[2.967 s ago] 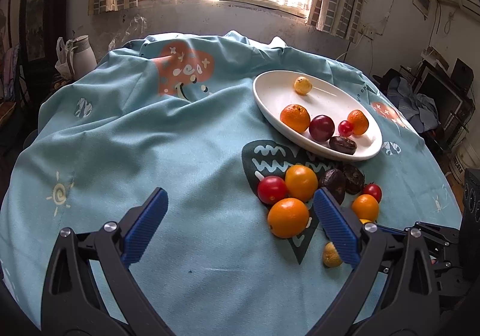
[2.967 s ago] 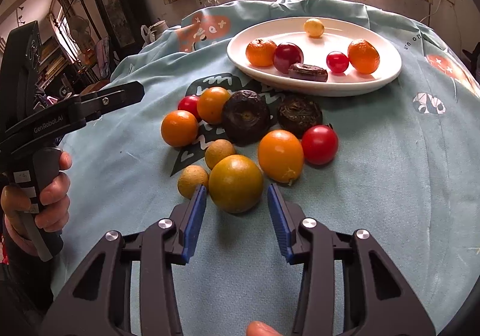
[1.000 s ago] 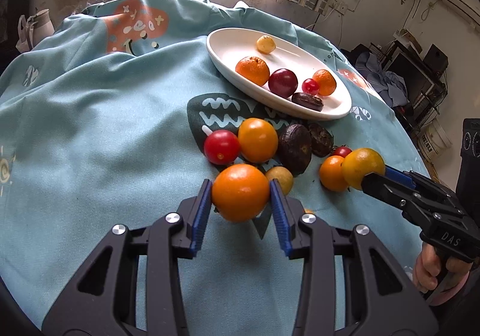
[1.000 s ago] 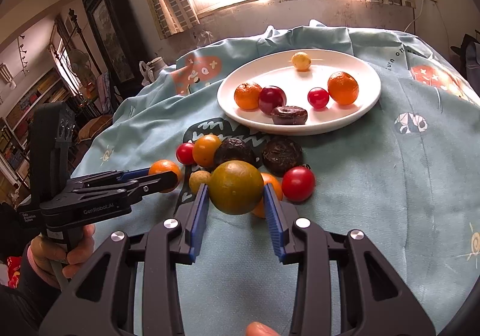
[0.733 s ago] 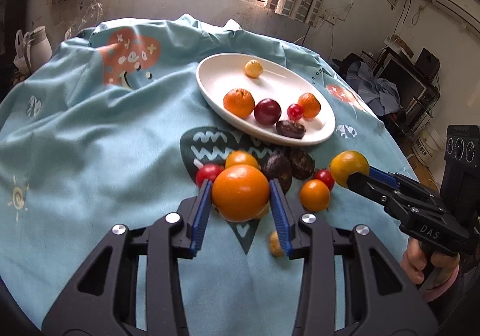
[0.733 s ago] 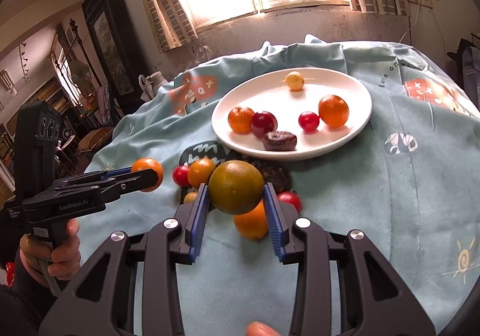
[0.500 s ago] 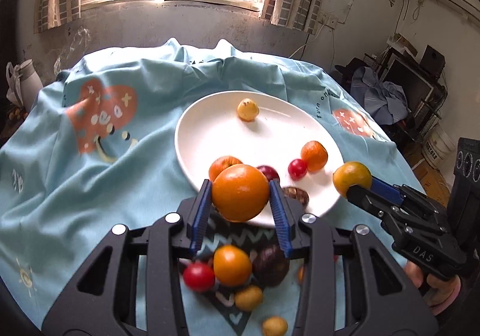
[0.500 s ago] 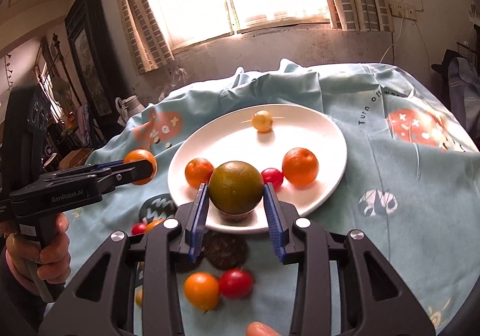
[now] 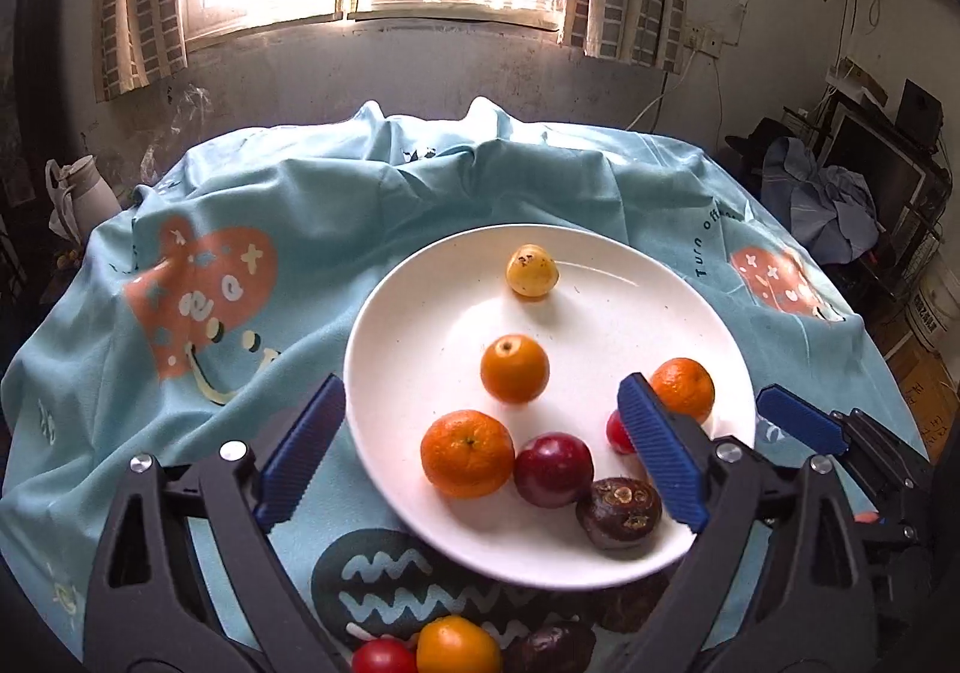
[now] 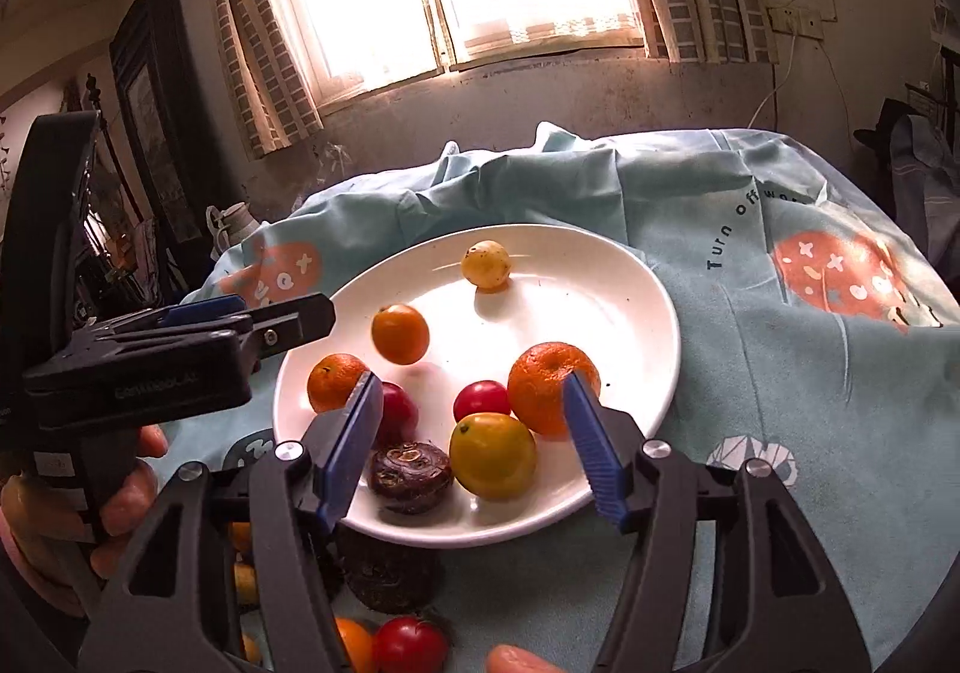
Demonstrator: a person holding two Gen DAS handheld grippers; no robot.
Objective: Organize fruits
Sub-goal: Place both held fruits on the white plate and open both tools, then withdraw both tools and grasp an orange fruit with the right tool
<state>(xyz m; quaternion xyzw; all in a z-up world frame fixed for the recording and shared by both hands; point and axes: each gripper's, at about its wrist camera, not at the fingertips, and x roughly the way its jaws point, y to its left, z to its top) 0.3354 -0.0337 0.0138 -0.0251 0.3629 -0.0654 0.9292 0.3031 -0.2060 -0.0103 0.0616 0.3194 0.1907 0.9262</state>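
Right wrist: white plate [image 10: 630,277] holds eight fruits [image 10: 492,454]

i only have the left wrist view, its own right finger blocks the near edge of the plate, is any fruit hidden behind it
observer: yes, a yellow-green fruit lies on the plate, beside the dark wrinkled fruit.
operator: is the right gripper gripping it
observer: no, the right gripper is opening; its fingers stand clear of that fruit on both sides.
operator: any small fruit off the plate that i miss
observer: at least one small yellow fruit shows on the cloth, seen through the right gripper's frame.
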